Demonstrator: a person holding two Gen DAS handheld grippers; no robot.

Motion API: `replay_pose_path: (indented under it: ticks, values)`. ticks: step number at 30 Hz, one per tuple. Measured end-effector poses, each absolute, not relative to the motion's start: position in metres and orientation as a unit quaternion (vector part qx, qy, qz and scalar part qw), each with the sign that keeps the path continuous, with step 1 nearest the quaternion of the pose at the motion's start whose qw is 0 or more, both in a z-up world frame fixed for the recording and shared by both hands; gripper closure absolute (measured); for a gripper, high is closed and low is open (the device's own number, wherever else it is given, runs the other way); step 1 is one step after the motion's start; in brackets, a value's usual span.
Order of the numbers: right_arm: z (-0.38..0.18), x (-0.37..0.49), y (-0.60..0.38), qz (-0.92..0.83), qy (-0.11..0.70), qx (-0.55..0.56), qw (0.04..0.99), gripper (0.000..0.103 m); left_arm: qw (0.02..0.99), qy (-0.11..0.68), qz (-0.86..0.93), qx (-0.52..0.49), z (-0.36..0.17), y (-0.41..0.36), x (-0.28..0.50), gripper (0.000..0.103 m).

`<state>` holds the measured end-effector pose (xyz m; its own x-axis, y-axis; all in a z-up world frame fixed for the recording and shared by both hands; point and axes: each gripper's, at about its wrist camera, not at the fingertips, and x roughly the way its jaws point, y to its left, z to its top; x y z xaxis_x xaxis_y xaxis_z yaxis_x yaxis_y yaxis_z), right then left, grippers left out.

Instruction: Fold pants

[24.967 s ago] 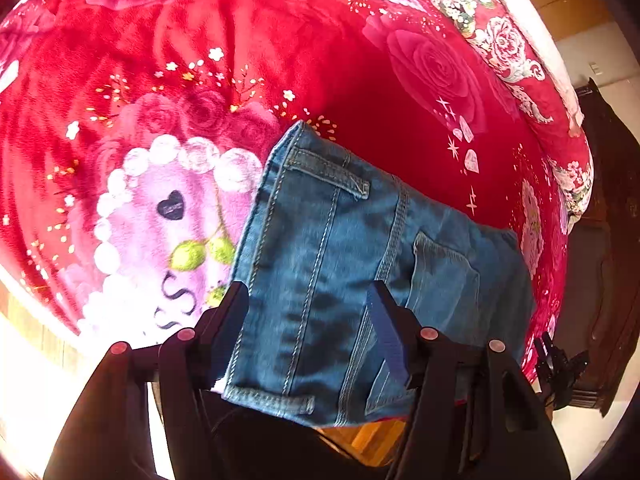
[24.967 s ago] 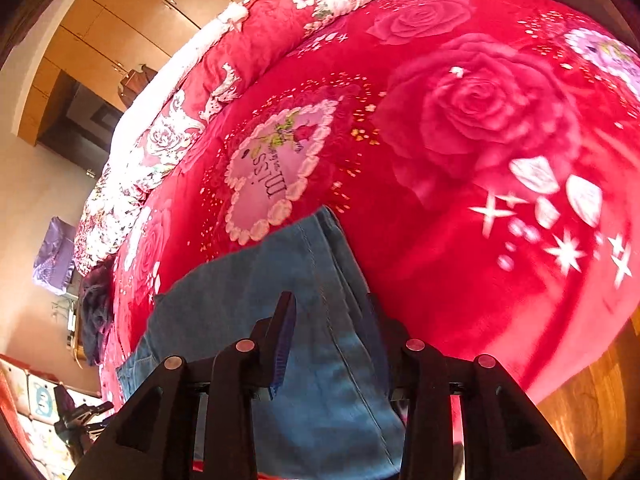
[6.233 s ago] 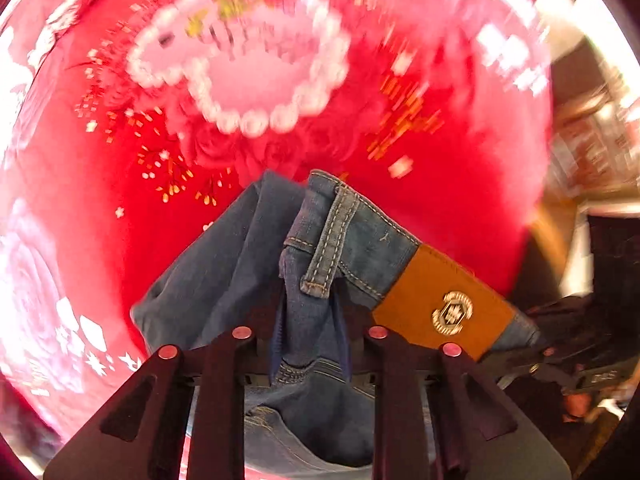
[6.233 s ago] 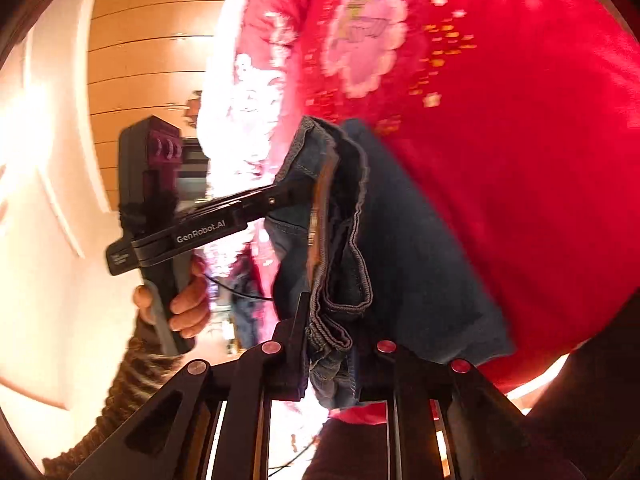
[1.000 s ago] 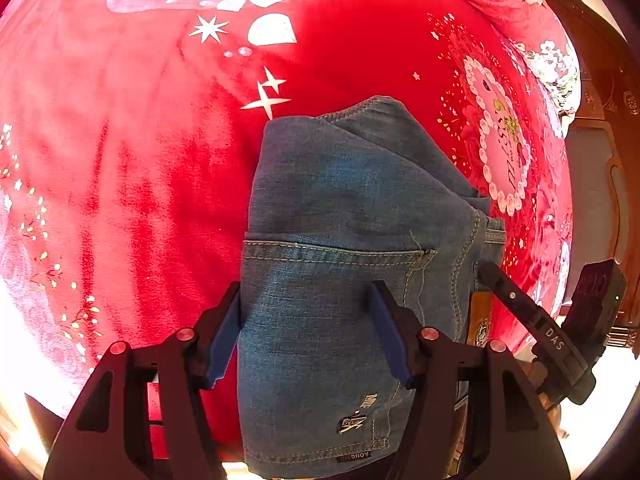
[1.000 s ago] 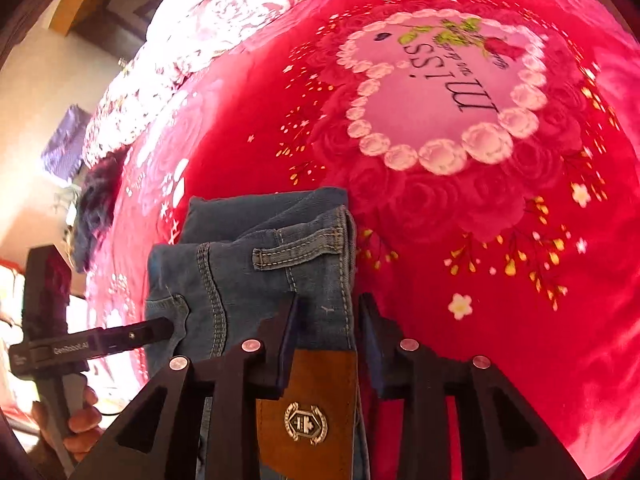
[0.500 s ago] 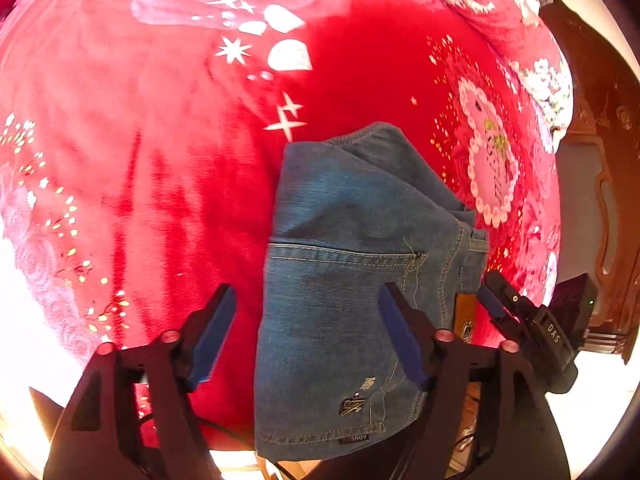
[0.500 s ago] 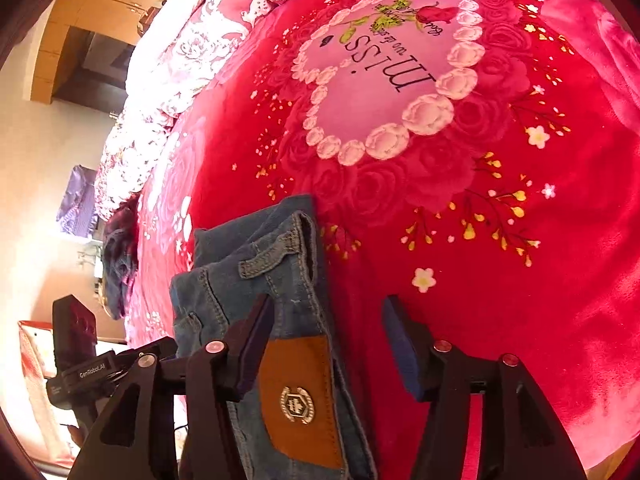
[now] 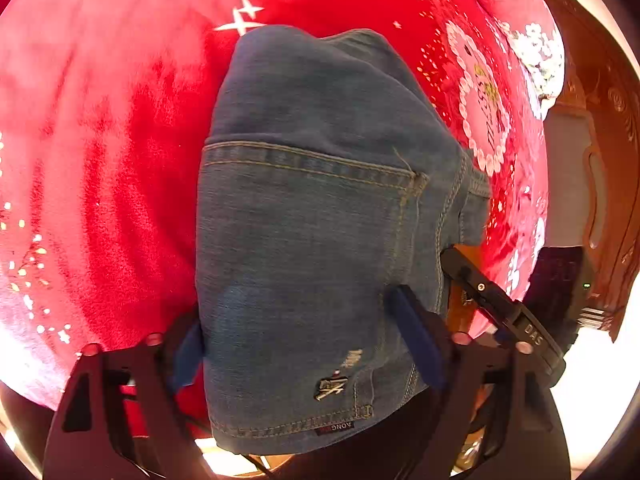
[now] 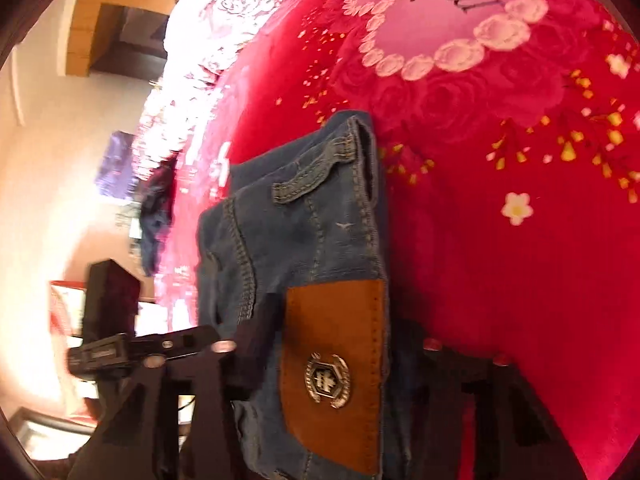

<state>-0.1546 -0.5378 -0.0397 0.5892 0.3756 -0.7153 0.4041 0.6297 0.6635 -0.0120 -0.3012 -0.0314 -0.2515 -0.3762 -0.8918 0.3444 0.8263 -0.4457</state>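
Left hand-held gripper (image 9: 308, 344) is seen w/ fingers apart at bottom center, straddling the folded jeans (image 9: 316, 220). Right hand-held gripper (image 10: 332, 356) is likewise spread, leather patch (image 10: 336, 364) btwn fingers. Jeans are laid on red blanket (image 9: 100, 140) of bed, frame center.

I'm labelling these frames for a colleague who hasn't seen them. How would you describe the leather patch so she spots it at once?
Start at the red floral blanket, then the folded jeans lying on it. The leather patch sits on the jeans' waistband end: a tan rectangle with a round metal crest, the only brown thing among the blue denim.
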Motion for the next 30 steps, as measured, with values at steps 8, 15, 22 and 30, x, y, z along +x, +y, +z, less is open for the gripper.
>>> replay_pose_path:
  ticks: [8, 15, 22, 30]
  values:
    - [0.0, -0.142, -0.523, 0.011, 0.433, 0.42, 0.797, 0.073, 0.62, 0.718, -0.317, -0.027, -0.01, -0.286, -0.003, 0.064]
    - [0.027, -0.089, -0.513, 0.052, 0.418, 0.435, 0.796, 0.073, 0.661, 0.678, -0.317, -0.05, 0.024, -0.278, 0.039, 0.064]
    - [0.077, -0.007, -0.513, 0.001, 0.401, 0.366, 0.84, 0.066, 0.722, 0.627, -0.282, -0.075, 0.061, -0.267, 0.111, 0.06]
    - [0.098, -0.007, -0.481, -0.192, 0.441, 0.142, 0.865, 0.016, 0.814, 0.55, -0.185, 0.0, 0.056, -0.224, 0.095, 0.029]
